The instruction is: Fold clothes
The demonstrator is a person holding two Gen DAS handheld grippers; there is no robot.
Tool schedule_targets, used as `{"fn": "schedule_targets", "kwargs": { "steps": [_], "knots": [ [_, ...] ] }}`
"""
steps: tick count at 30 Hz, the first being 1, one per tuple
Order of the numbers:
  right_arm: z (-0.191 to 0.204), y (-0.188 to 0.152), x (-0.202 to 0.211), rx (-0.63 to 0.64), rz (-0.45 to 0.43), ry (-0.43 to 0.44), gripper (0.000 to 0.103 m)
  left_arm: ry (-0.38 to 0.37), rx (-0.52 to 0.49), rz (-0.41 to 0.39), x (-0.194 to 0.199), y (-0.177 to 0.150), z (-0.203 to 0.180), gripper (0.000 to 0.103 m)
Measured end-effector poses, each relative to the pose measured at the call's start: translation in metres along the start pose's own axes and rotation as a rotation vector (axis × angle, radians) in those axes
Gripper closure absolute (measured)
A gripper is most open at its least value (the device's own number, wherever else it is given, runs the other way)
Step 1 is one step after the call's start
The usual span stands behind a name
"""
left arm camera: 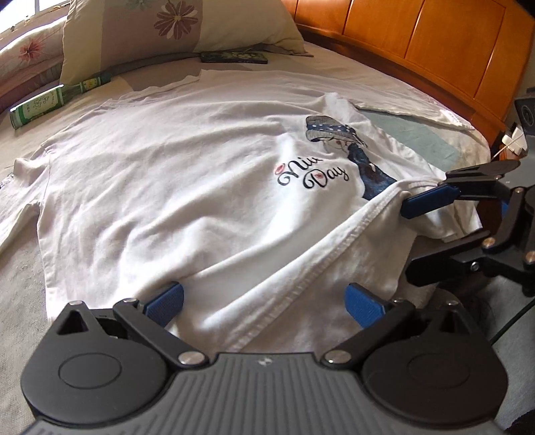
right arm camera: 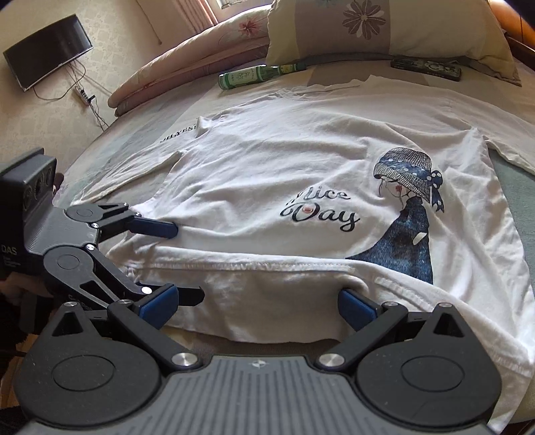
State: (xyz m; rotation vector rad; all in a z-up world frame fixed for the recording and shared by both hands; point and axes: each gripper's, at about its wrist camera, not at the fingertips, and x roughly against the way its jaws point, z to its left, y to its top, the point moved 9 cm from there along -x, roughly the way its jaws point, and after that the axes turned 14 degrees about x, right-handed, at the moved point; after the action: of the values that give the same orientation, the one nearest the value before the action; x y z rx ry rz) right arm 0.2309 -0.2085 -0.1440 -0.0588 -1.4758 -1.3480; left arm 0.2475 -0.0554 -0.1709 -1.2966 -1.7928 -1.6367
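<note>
The left gripper (left arm camera: 264, 302) has its 2 blue-padded fingers spread wide, with the turned-up bottom hem of the white cotton T-shirt (left arm camera: 187, 187) lying between them and touching both pads. The right gripper (right arm camera: 257, 302) is likewise spread wide over the same hem, further along it; in the left wrist view its upper blue pad presses into a bunched fold of the hem, but whether it pinches cloth cannot be told.

The T-shirt lies face up on the grey-beige bedsheet (right arm camera: 140, 134), its long axis running from the hem at the grippers away toward the pillow, neck end farthest. Its print, a girl in a blue dotted hat beside the black script "Nice Day" (right arm camera: 321, 214), sits right of the shirt's middle. A strip along the hem is folded up onto the front. 1 sleeve spreads out left of the shirt.

Beyond the shirt's far edge lie a green glass bottle (right arm camera: 257, 76) on its side, a dark patterned flat case (right arm camera: 426, 68), and a cream floral pillow (right arm camera: 384, 26). Right of the shirt rises an orange wooden headboard (left arm camera: 434, 43). Left of it, a black wall screen (right arm camera: 46, 50) hangs with cables.
</note>
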Motion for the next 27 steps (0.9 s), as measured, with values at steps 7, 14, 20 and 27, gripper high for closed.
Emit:
{"fn": "schedule_targets", "kwargs": {
  "steps": [7, 14, 20, 27],
  "knots": [
    [-0.015, 0.016, 0.012, 0.038, -0.026, -0.041, 0.000, 0.016, 0.031, -0.013, -0.013, 0.025, 0.015, 0.001],
    [0.019, -0.004, 0.013, 0.410, 0.084, -0.150, 0.000, 0.023, -0.036, -0.018, -0.003, 0.022, 0.007, 0.001],
    [0.054, -0.010, 0.008, 0.740, 0.097, -0.224, 0.005, 0.062, -0.163, -0.020, 0.022, 0.000, -0.001, 0.001],
    [0.081, -0.028, -0.010, 1.028, 0.186, -0.185, 0.049, 0.056, -0.197, -0.034, 0.045, -0.017, -0.012, 0.001]
  ]
}}
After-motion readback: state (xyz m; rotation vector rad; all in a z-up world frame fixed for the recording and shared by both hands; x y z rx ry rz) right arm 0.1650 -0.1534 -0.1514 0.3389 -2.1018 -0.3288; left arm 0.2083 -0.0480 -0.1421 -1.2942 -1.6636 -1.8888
